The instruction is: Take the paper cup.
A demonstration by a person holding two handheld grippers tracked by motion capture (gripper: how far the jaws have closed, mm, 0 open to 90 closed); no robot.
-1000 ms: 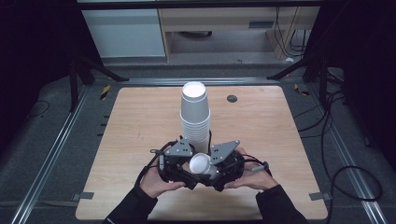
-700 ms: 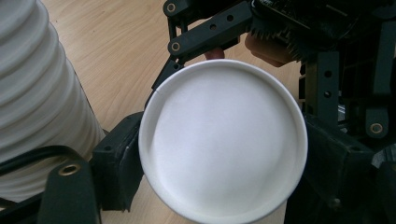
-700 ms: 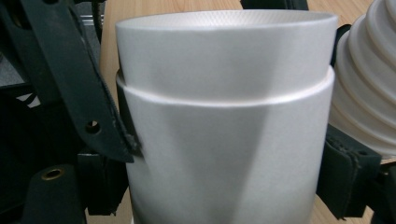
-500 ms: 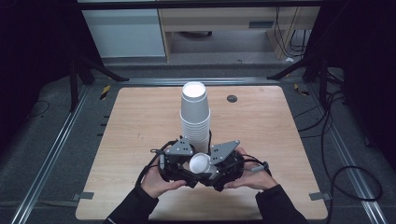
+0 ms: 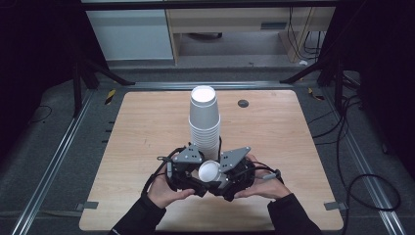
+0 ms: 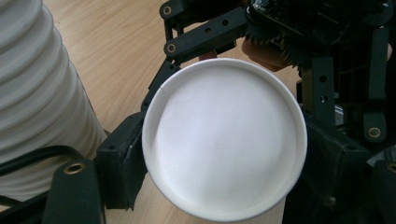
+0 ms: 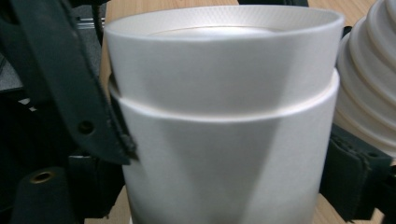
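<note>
White paper cup [image 5: 209, 171], upside down, is gripped by the left gripper [image 5: 188, 172] just near of the cup stack [image 5: 204, 121]; the right gripper [image 5: 230, 174] jaws have just been opening around it.

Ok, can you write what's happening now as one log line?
left gripper: shut on cup | right gripper: jaws just been opening, cup between them | cup stack: upright behind, on table
</note>
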